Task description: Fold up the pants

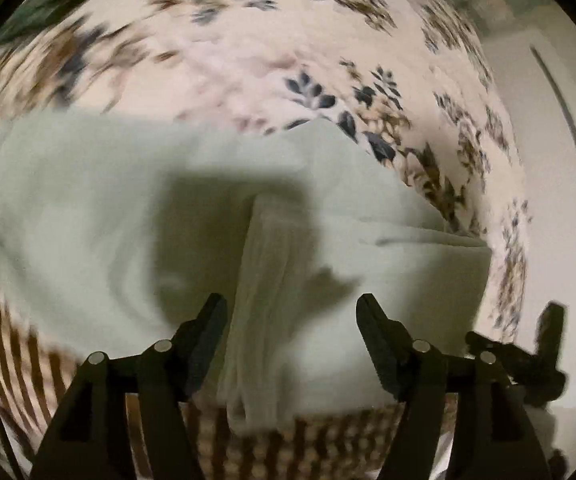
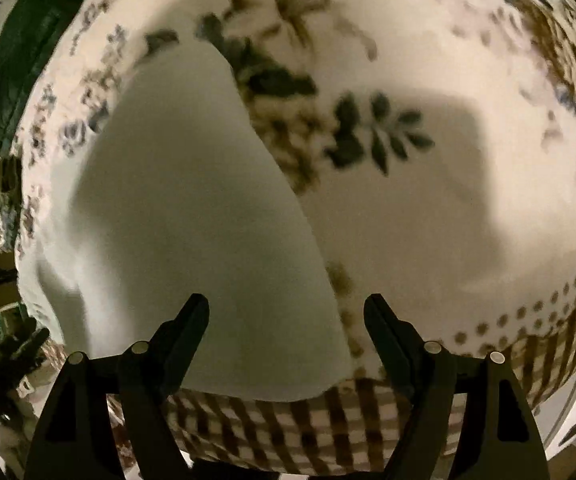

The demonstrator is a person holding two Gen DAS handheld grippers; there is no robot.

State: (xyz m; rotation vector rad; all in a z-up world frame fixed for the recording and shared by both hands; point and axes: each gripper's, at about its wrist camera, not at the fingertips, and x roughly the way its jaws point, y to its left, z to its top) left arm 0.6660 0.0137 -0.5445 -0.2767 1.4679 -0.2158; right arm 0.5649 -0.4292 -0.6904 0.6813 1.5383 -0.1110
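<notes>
Left wrist view: left claw (image 1: 291,312) spread over the pale green pants (image 1: 88,216) on the floral bed (image 1: 248,40); soft, light fabric, so I'd pinch that bunched ridge. Right wrist view: right claw (image 2: 286,312) spread too, nothing held, pants (image 2: 192,200) edge below

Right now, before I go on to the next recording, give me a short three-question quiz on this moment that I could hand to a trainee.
1. True or false: the left hand-held gripper is clamped on the pale green pants.
2. Multiple choice: what do the pants lie on? A) bare wooden floor B) floral bedspread with a brown checked border C) plain blue sheet
3. Fill in: in the right wrist view, the right hand-held gripper has its jaws ____ above the pants.

Key
1. False: its jaws are apart, with only a raised fold of fabric between them, not pinched.
2. B
3. open
</notes>
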